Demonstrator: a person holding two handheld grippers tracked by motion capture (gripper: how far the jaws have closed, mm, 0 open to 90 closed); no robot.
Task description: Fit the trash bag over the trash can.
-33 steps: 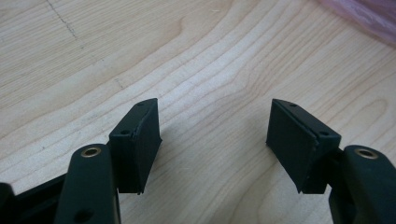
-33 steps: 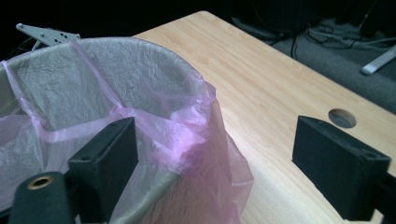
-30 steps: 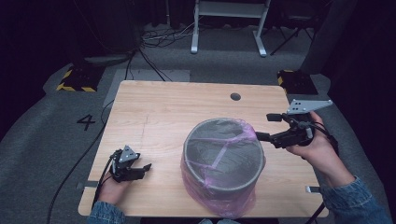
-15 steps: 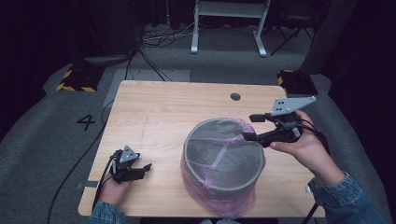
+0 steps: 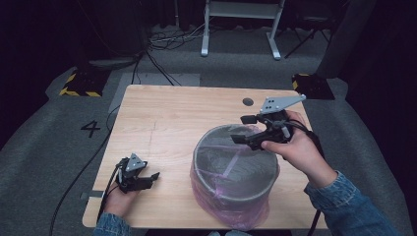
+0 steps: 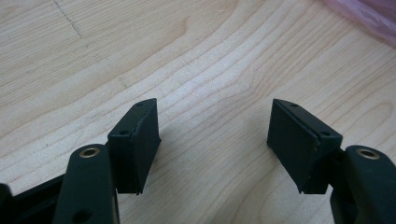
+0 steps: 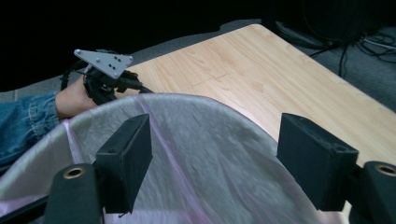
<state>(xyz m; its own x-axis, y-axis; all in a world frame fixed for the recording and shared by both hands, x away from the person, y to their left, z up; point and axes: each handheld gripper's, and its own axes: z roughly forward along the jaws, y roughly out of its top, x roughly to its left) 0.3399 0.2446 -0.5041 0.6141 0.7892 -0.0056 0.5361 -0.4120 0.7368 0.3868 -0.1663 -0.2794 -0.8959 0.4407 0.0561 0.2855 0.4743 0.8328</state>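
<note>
A round grey bin (image 5: 233, 167) lined with a pink plastic bag (image 5: 231, 209) stands on the near right part of the wooden table (image 5: 177, 123). My right gripper (image 5: 243, 130) hovers open over the bin's far right rim; in its own view the jaws stand wide apart above the bag-covered rim (image 7: 196, 140). My left gripper (image 5: 150, 178) rests low at the table's near left corner, open, with bare wood between its pads (image 6: 140, 140). A strip of the pink bag (image 6: 369, 14) shows in the top right corner of the left gripper view.
A dark round hole (image 5: 248, 102) sits in the table near its far edge. Cables (image 5: 162, 39) and a white frame's legs (image 5: 241, 29) lie on the grey floor beyond. The number 4 (image 5: 91, 129) is marked on the floor at the left.
My right gripper has moved left and toward the bin, from beside its right edge to above its far rim. The left gripper has stayed put.
</note>
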